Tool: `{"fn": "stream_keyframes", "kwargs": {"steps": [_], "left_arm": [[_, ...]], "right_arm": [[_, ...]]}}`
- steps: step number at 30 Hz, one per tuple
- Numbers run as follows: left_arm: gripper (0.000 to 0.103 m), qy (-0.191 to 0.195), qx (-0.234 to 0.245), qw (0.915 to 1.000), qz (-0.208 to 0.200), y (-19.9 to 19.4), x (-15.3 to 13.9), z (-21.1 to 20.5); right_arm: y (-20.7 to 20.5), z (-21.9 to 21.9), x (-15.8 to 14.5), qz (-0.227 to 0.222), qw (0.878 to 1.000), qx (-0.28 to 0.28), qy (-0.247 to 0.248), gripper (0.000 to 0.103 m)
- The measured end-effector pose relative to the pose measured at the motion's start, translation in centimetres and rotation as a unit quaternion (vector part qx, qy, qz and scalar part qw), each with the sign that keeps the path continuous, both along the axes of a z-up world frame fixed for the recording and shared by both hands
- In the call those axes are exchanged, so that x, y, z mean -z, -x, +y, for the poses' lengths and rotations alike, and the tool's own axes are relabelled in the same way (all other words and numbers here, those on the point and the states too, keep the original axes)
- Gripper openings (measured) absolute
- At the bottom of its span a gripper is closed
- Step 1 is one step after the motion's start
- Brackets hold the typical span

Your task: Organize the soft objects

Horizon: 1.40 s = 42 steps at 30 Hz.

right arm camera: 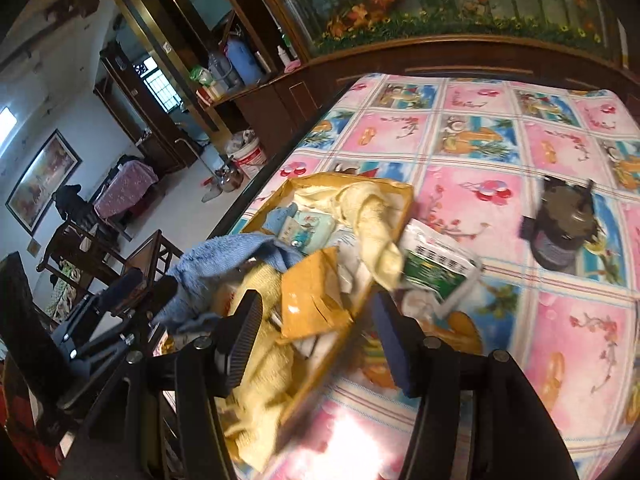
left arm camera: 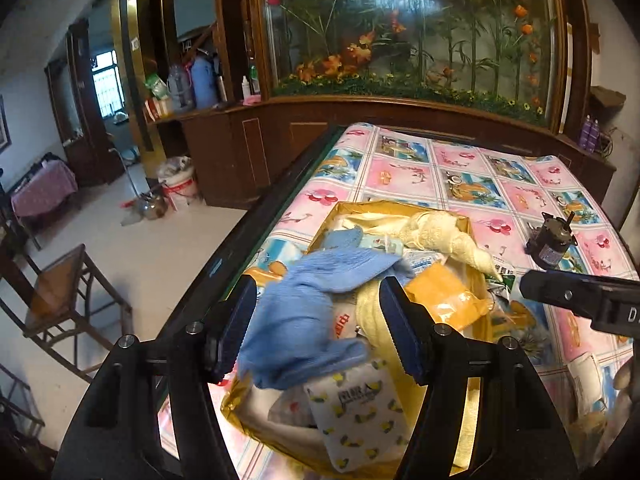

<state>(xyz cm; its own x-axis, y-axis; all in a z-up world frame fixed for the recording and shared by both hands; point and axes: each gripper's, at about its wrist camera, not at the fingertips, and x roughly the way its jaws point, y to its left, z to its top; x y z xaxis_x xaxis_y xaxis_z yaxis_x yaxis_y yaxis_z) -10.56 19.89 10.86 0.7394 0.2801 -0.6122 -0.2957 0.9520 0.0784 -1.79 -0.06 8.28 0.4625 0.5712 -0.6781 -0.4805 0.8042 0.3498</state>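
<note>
Left hand-held gripper (left arm camera: pixel 316 328) jaws apart, blue cloth (left arm camera: pixel 304 320) loose between; right hand-held gripper (right arm camera: pixel 316 336) apart, empty, over gold box (right arm camera: pixel 396 196) at counter (right arm camera: pixel 520 128) left edge.

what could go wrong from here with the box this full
The blue towel lies loose between the open left gripper's jaws and spills past the gold box's edge, near the table's side; it may slide out. The green packet hangs over the box's rim and could tip onto the tablecloth.
</note>
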Motion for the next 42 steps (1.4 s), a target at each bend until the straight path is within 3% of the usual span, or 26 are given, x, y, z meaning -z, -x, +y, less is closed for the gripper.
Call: {"fn": "stream_keyframes", "kwargs": {"steps": [20,27,32,37,42], "left_arm": [[0.065,-0.053,0.088,0.9940,0.035,0.2,-0.4,-10.6],[0.065,-0.048,0.107,0.9916,0.056,-0.9,0.6,-12.5],[0.065,-0.005,0.111,0.9920,0.060,-1.2,1.3,-11.9],[0.065,0.065,0.094,0.9935,0.003,0.0,-0.1,-9.2],[0.065,0.118,0.072,0.9899,-0.028,1.2,-0.7,-6.5]], "right_arm": [[2.0,-13.9,1.0,0.008,0.992,0.103,-0.066,0.061],[1.5,-18.4,2.3,0.019,0.987,0.141,-0.078,0.063],[1.2,-21.0,3.6,0.034,0.982,0.169,-0.079,0.063],[0.9,-22.4,3.6,0.034,0.979,0.187,-0.070,0.064],[0.0,-17.8,3.2,0.036,0.989,0.130,-0.056,0.064]]}}
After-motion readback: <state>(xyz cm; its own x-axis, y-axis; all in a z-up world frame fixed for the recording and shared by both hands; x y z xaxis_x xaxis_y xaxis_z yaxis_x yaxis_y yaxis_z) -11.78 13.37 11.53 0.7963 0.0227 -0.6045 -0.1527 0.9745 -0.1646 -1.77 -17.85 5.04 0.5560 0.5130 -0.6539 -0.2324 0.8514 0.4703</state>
